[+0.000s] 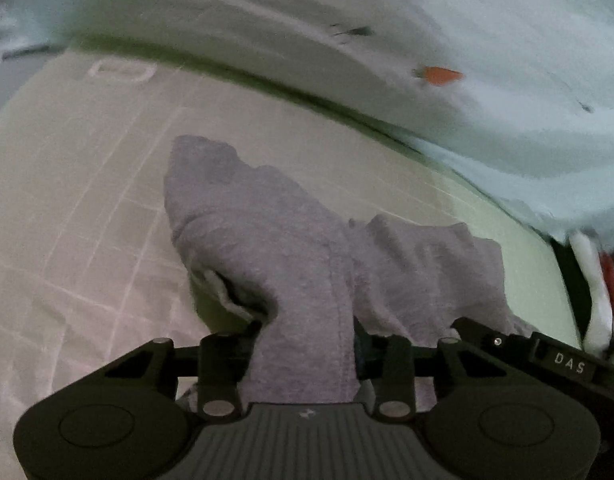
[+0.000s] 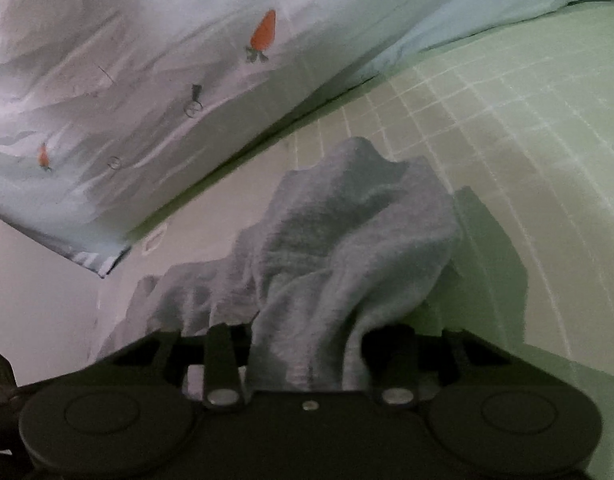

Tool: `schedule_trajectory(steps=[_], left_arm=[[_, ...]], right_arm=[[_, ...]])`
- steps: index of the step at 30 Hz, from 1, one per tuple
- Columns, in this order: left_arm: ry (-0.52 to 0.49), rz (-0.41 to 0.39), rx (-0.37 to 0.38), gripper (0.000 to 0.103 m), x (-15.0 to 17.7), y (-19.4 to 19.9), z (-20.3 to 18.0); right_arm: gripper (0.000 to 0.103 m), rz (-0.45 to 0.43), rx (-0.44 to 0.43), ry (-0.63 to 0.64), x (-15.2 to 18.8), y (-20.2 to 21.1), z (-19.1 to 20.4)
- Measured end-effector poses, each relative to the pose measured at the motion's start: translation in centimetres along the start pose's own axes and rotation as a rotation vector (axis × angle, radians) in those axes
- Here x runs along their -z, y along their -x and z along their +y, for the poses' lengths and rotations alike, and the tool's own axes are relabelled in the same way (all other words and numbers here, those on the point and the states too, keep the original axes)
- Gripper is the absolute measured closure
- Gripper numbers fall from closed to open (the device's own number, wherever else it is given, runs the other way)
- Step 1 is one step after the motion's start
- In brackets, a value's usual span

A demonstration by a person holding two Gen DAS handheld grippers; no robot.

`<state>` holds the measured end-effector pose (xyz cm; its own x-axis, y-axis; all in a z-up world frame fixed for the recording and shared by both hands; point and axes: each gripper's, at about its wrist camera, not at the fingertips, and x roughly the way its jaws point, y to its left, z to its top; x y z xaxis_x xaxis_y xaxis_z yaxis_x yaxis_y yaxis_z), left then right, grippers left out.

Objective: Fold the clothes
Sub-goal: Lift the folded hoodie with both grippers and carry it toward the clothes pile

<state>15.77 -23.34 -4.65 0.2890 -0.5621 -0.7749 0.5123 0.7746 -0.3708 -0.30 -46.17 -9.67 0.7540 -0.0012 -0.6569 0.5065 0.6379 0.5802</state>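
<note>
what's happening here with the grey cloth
A person is working with a claw in each hand, folding clothes. Both the left claw and the right claw are closed on bunched parts of a grey garment, which drapes from them onto a pale green gridded mat. A light blue sheet with carrot prints lies along the far side. The garment is still rumpled, not folded.

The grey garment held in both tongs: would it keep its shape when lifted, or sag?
The grey garment is probably floppy: it bunches and drapes from the left tongs and right tongs. It seems light, since small pinches carry it. Its knit looks unlikely to slip.
</note>
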Motion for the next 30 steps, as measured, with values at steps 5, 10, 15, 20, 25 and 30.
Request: schedule_trajectory(steps=[5,10,15,20,25,30], left_arm=[[-0.099,-0.022,0.04,0.062,1.4,2.7,-3.2],[-0.205,-0.037,0.095,0.062,2.8,4.2,-7.0],[-0.273,-0.023,0.155,0.062,4.6,4.4,-10.5],[-0.321,-0.033,0.189,0.062,6.7,4.5,-15.3],[-0.336,-0.082,0.192,0.062,9.6,3.0,-23.6],[-0.276,-0.134,0.192,0.067,13.8,0.7,-34.1]], right_arm=[[0.063,-0.064,0.017,-0.048,1.1,5.1,-1.4],[0.063,-0.141,0.047,-0.062,2.2,9.9,-2.7],[0.063,-0.207,0.097,-0.088,3.4,14.1,-4.7],[0.063,-0.25,0.111,-0.093,3.2,18.2,-8.6],[0.063,-0.279,0.081,-0.043,0.9,22.8,-15.3],[0.065,-0.258,0.046,0.064,-4.3,28.5,-24.2]])
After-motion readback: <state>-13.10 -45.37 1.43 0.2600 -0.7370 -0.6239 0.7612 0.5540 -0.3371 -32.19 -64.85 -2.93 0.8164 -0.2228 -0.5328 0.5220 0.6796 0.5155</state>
